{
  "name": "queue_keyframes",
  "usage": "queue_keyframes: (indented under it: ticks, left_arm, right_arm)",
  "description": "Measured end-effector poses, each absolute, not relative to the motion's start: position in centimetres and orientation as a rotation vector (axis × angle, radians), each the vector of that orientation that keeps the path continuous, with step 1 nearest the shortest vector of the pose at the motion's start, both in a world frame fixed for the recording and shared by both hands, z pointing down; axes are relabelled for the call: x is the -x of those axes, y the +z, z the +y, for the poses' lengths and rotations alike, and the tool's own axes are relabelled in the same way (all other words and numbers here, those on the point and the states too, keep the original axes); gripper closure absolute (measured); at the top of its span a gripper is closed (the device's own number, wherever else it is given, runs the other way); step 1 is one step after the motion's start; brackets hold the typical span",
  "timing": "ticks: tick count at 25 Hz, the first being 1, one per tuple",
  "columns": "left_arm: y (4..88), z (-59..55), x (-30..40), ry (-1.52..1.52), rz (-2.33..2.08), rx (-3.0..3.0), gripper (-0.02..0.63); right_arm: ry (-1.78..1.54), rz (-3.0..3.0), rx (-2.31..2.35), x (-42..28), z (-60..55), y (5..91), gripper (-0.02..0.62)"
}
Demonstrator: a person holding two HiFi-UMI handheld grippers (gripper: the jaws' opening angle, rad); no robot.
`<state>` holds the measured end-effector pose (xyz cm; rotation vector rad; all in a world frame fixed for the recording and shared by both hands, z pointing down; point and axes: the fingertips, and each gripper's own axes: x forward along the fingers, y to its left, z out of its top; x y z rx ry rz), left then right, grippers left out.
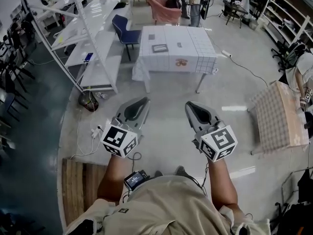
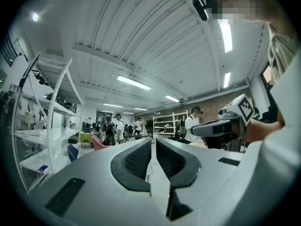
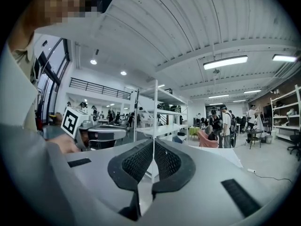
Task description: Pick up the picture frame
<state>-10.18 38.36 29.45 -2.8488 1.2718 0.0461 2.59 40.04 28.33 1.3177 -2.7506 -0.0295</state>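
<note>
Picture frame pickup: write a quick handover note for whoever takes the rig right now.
Left tongs: shut, nothing between the jaws, held out in front over the floor.
Right tongs: shut, nothing between the jaws, level with the left.
Picture frame: lying flat on the white-clothed table ahead, probably too far to reach from this spot.
Done: nothing yet; the frame is untouched.
Left: walk to the table, open one pair of tongs, close on the frame's edge and lift it.
</note>
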Motion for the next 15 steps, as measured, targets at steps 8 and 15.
queue_keyframes:
  ticks: [8,15]
  left_arm:
    - [29.9,35.9,9.4,0.040,1.249,2.870,0.566]
    - [30.4,32.1,8.7,0.001,1.273,2.873,0.566]
  right_arm:
    - [-0.008,-2.727,-1.363,-3.8,37.7,28.6,0.568]
    - [0.026,-2.745,-1.362,-5.1,33.3,29.1,0.568]
